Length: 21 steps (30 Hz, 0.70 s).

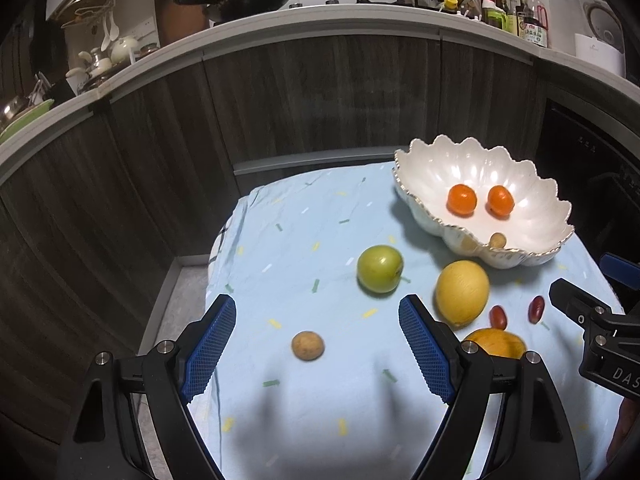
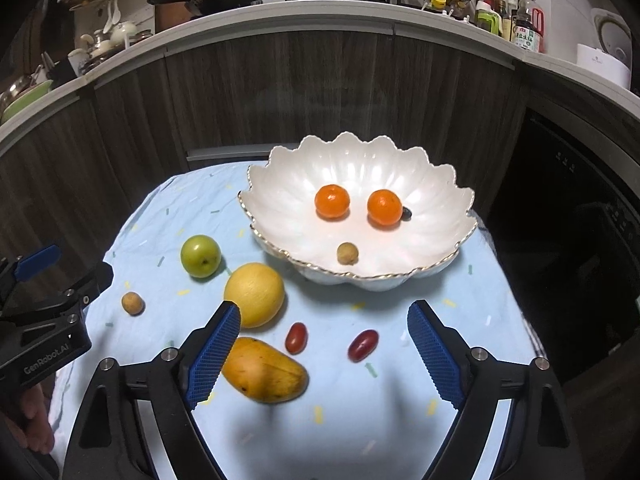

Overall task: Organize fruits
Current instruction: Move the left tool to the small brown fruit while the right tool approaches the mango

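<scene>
Both your grippers, left (image 1: 318,322) and right (image 2: 324,330), hang spread and empty over the pale-blue tablecloth (image 2: 360,420) (kitchen counter beyond); two oranges (image 2: 332,201) sit in the far scalloped bowl (image 2: 280,200).

Dim all round, lit from above and behind, throwing soft grey shadows across the near tablecloth (image 1: 304,240), with glare streaking the white bowl (image 2: 360,168), heavy fisheye bending of the counter edge (image 1: 280,20), black vignette in the corners, slight blur on the fruit.
</scene>
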Each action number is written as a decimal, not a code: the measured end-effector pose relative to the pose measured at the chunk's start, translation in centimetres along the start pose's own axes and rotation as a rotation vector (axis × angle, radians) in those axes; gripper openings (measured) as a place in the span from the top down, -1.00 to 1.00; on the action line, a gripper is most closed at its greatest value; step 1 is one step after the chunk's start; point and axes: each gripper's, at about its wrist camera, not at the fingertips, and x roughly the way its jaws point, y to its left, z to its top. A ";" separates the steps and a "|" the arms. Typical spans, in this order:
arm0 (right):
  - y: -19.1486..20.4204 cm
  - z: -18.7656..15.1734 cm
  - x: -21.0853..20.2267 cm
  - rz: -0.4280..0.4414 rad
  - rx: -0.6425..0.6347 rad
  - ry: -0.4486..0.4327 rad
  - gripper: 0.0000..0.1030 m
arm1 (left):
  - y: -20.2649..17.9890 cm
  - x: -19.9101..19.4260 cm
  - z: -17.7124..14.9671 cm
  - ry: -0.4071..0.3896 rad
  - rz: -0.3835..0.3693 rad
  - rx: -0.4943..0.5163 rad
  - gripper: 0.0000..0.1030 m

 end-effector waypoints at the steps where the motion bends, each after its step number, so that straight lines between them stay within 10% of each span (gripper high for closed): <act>1: 0.4 -0.2 0.1 -0.004 -0.001 0.002 -0.72 | 0.2 0.1 -0.1 0.001 -0.001 -0.003 -0.63; 21: 3.3 -2.8 2.8 -0.054 0.069 0.073 -0.76 | 2.4 5.2 -2.6 0.063 -0.028 0.024 -0.61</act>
